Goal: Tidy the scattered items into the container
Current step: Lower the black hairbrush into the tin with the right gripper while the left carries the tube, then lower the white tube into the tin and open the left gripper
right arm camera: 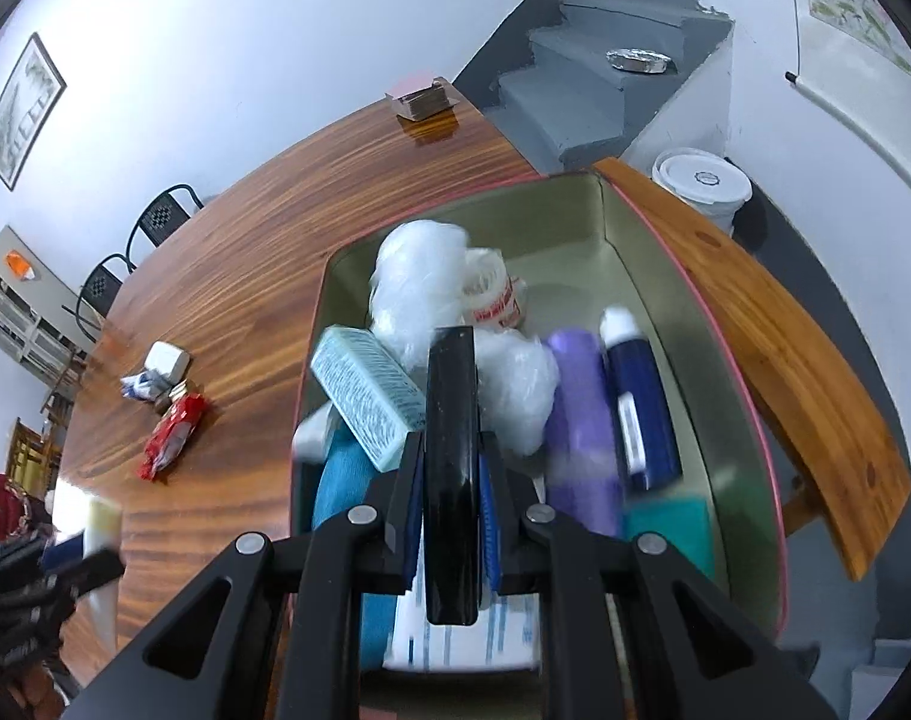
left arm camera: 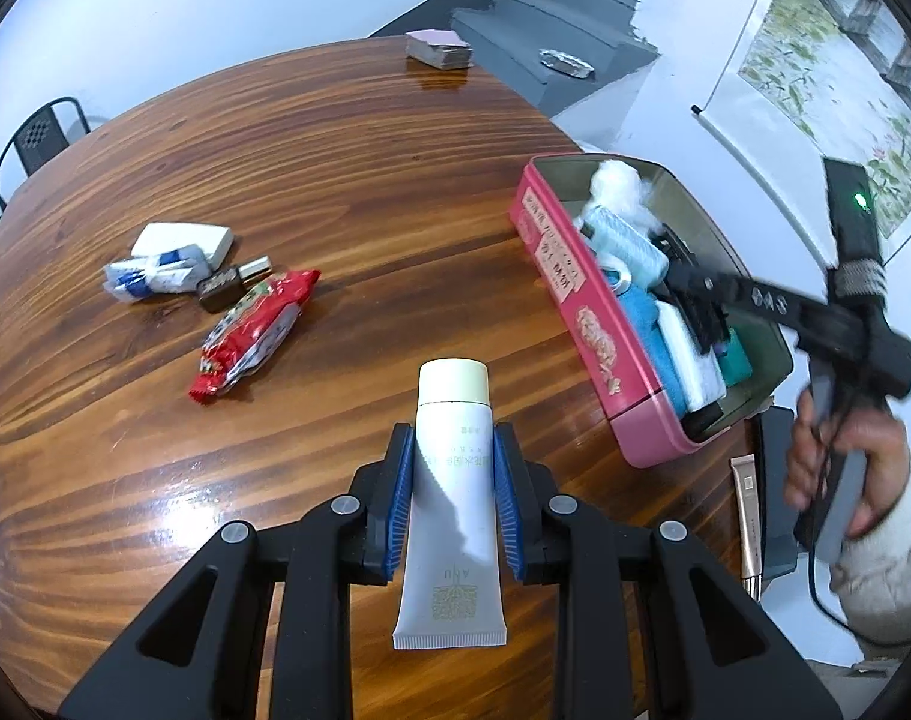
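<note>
My left gripper (left arm camera: 453,450) is shut on a white tube with a cream cap (left arm camera: 452,480), held above the wooden table (left arm camera: 335,150). The pink tin (left arm camera: 581,306) stands open at the table's right edge, partly filled. My right gripper (right arm camera: 451,456) is shut on a flat black bar-shaped object (right arm camera: 451,468) and hovers over the tin's inside (right arm camera: 623,264); in the left wrist view it shows as a blurred black arm (left arm camera: 695,294) over the tin. Left on the table lie a red snack packet (left arm camera: 254,330), a small dark bottle (left arm camera: 230,285), a white box (left arm camera: 182,240) and a blue-and-white packet (left arm camera: 149,277).
Inside the tin lie a teal brush (right arm camera: 368,396), white plastic wraps (right arm camera: 419,288), a purple roll (right arm camera: 578,420), a navy bottle (right arm camera: 638,396) and a blue cloth (right arm camera: 341,480). A stack of cards (left arm camera: 438,49) sits at the far table edge. A gold tube (left arm camera: 749,516) lies beside the tin. A wooden bench (right arm camera: 773,360) stands right.
</note>
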Demonstrator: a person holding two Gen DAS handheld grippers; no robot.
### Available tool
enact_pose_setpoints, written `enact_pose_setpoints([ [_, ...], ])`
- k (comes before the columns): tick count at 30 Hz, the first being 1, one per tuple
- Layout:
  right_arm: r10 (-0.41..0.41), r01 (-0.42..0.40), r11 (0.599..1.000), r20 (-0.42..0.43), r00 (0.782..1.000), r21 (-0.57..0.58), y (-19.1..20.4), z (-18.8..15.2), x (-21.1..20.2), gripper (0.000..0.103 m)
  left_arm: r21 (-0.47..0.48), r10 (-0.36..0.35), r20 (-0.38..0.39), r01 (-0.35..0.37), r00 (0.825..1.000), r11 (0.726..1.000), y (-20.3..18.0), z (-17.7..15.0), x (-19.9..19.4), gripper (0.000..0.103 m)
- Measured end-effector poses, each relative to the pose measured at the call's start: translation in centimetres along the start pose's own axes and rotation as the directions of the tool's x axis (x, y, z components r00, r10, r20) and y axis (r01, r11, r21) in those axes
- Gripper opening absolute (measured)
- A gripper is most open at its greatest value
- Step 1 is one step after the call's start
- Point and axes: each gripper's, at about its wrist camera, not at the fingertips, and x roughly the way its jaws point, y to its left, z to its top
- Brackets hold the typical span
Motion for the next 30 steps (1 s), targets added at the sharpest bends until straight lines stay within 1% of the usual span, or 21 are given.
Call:
enact_pose_setpoints([
  [6,-0.026,0.026,1.0,-0.02,0.999,-0.01,-0.5,1.4,1.8,0.018,-0.018,0.012,0.005,-0.012,1.0,1.0,0.4,0.0,-0.3,0.028],
  [12,-0.01,0.009,1.0,-0.016,1.0,-0.006,-1.2,1.0,1.0,0.018,0.007,-0.004,0.003,0.004,1.0,1.0,-0.7,0.6,0.2,0.028],
  [17,0.019,-0.019,0.999,-0.006,1.0,0.032,-2.1,0.2,-0.6,0.018,0.064,-0.035,0.012,0.034,0.999,0.997,-3.1,2.2,0.4,0.028],
  [21,0.035,-0.038,0.997,0.045,0.998,0.068,-3.0,-0.5,-3.0,0.021,0.103,-0.084,0.023,0.081,0.996,0.991,-5.6,4.1,0.7,0.028],
  [24,0.031,-0.036,0.996,0.06,0.998,0.085,-3.7,-1.2,-4.3,0.021,0.137,-0.114,0.029,0.109,0.993,0.985,-7.6,5.4,1.1,0.028],
  [30,0.021,-0.033,0.989,0.083,0.996,0.144,-5.3,-2.5,-6.3,0.021,0.192,-0.169,0.014,0.163,0.986,0.968,-11.8,7.6,2.8,0.028],
])
